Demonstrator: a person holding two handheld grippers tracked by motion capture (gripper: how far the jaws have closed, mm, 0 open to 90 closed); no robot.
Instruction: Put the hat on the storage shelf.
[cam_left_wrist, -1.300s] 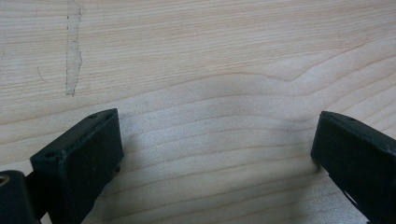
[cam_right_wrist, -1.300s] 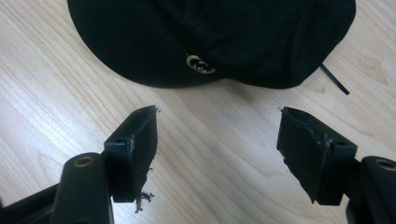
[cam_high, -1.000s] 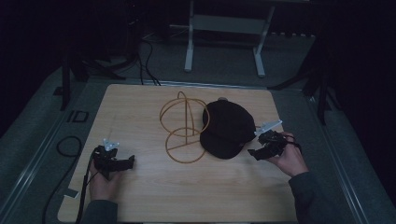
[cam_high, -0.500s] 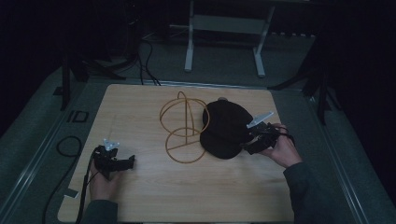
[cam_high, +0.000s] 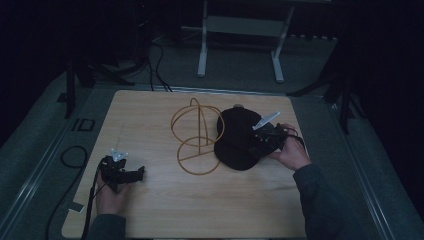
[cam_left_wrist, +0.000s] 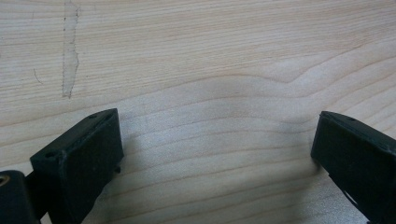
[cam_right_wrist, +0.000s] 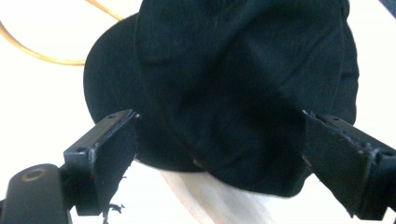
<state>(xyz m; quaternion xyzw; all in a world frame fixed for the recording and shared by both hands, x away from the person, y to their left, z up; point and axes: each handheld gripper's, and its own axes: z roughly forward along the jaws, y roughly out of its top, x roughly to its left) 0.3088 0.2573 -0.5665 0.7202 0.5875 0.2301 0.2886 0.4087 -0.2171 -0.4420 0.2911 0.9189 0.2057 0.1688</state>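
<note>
— Where's the cap?
— Black cap (cam_high: 239, 140) lies right of centre on the wooden table (cam_high: 165, 210), its left edge against the gold wire stand (cam_high: 196, 137).
— Your right gripper?
— Your right gripper (cam_high: 261, 142) sits at the cap's right side, jaws spread wide with the cap's dark fabric (cam_right_wrist: 233, 84) between them, not pinched.
— And your left?
— Your left gripper (cam_high: 131, 175) rests near the table's near-left corner, well apart from the cap, jaws wide over bare wood.
</note>
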